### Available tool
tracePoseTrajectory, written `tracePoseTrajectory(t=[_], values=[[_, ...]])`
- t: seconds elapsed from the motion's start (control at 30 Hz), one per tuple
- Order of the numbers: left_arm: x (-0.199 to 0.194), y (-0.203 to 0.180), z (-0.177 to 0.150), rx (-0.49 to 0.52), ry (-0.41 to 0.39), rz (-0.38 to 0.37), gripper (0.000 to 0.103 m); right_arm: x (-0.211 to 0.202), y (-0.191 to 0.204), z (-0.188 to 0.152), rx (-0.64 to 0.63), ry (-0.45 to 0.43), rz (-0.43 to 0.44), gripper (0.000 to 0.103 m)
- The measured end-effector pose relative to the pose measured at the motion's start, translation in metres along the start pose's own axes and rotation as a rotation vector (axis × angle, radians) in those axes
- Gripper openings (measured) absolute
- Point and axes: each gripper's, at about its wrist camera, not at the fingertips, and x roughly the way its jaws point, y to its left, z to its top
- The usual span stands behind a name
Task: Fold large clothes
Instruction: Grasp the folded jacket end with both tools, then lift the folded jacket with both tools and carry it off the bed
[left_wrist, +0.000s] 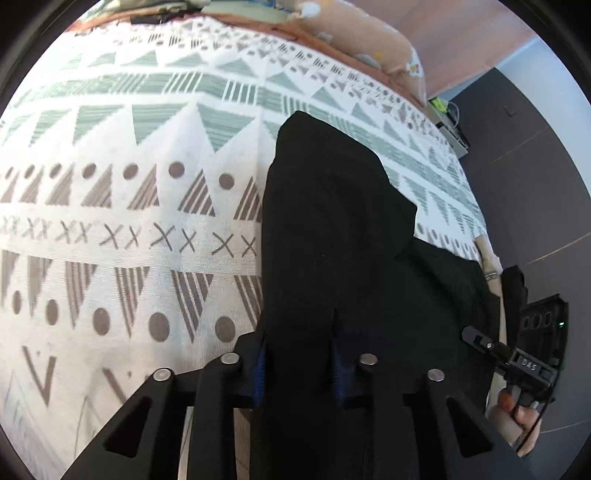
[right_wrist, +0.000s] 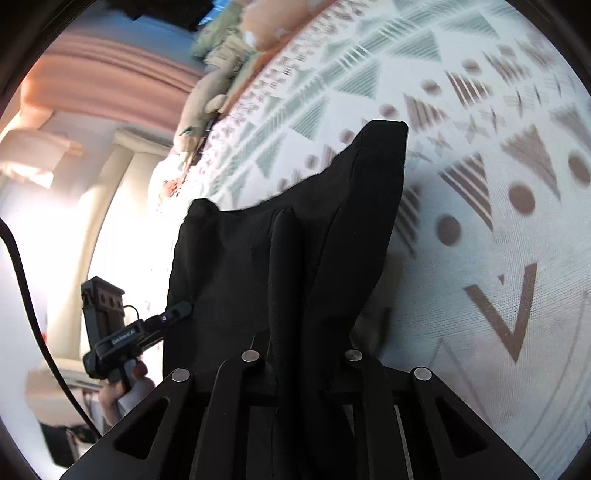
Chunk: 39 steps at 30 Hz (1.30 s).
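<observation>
A black garment (left_wrist: 332, 221) lies partly on a patterned bedspread (left_wrist: 129, 221) and is lifted at its near edge. My left gripper (left_wrist: 299, 369) is shut on that edge, with cloth pressed between its blue pads (left_wrist: 259, 369). In the right wrist view the same black garment (right_wrist: 295, 240) rises in folds over my right gripper (right_wrist: 301, 354), which is shut on a bunch of it; the cloth hides its fingertips. Each view shows the other gripper at the side, gripping the garment's edge: the right gripper (left_wrist: 474, 338) and the left gripper (right_wrist: 181, 308), each held by a hand.
The bedspread (right_wrist: 480, 184) has green and brown triangles, dots and crosses. Peach pillows (left_wrist: 369, 33) lie at the far edge of the bed. A dark floor (left_wrist: 535, 166) runs along the bed's right side. Bright window light and a pink curtain (right_wrist: 110, 66) fill the left.
</observation>
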Motion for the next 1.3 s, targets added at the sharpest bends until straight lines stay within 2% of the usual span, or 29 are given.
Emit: tracePoseTrajectory(t=[0.33, 0.6, 0.87, 1.07, 1.3], values=[[-0.066, -0.019, -0.029, 0.033, -0.115, -0.022, 0.021, -0.052, 0.063, -0.03, -0.115, -0.116, -0.054, 0.012], [-0.127, -0.036, -0.064, 0.087, -0.21, -0.06, 0.02, -0.102, 0.112, -0.073, -0.178, -0.24, -0.061, 0.011], [-0.169, -0.052, -0.098, 0.134, -0.268, -0.111, 0.019, -0.139, 0.149, -0.116, -0.222, -0.301, -0.083, 0.011], [-0.19, -0.079, -0.111, 0.16, -0.304, -0.12, 0.018, -0.164, 0.157, -0.131, -0.261, -0.341, -0.054, 0.011], [-0.205, -0.132, -0.118, 0.21, -0.333, -0.135, 0.018, -0.213, 0.136, -0.126, -0.255, -0.392, -0.018, 0.011]])
